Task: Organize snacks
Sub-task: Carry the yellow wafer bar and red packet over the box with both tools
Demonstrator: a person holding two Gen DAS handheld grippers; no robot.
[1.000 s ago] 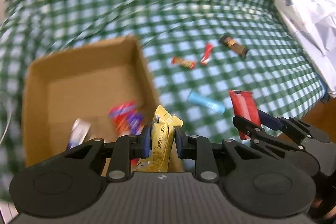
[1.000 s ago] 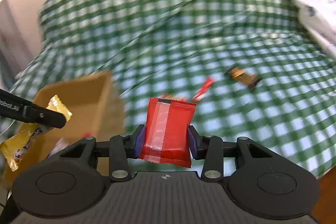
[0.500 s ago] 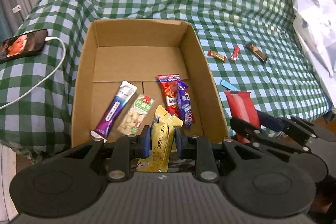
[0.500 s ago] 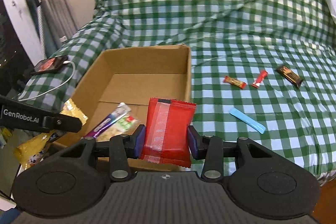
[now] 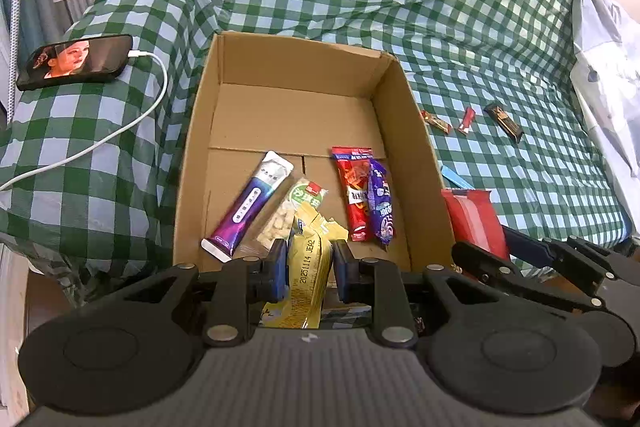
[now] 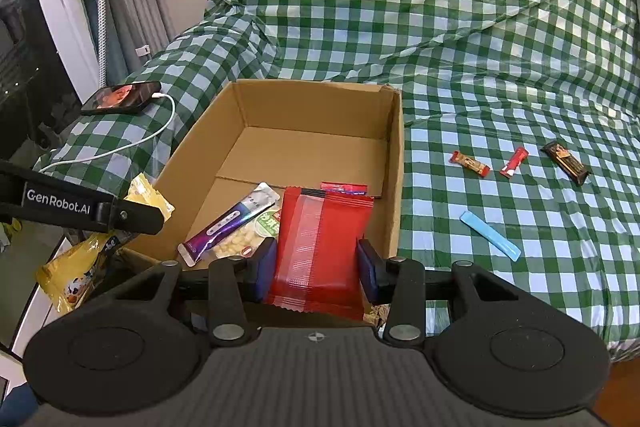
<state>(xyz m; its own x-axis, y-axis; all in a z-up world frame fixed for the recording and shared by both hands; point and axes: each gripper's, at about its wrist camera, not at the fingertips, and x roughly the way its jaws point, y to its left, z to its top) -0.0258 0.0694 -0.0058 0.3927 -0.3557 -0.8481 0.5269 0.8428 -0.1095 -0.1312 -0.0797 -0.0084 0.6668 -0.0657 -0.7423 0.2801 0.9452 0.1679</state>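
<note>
Left claw [image 5: 309, 269]: clamped on yellow packet [image 5: 306, 279]
Right claw [image 6: 317, 261]: clamped on red packet [image 6: 320, 247]
Change: both now poised before the box [image 5: 404, 163], ready to drop

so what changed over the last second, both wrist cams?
Both hands swung from over the loose snacks toward the cardboard box, which now sits centred and sharp in both views. Nothing was picked up or released: the left gripper still clamps the yellow packet, and the right gripper still clamps the red packet. Snacks in the box and on the checked bedspread lie unchanged.
</note>
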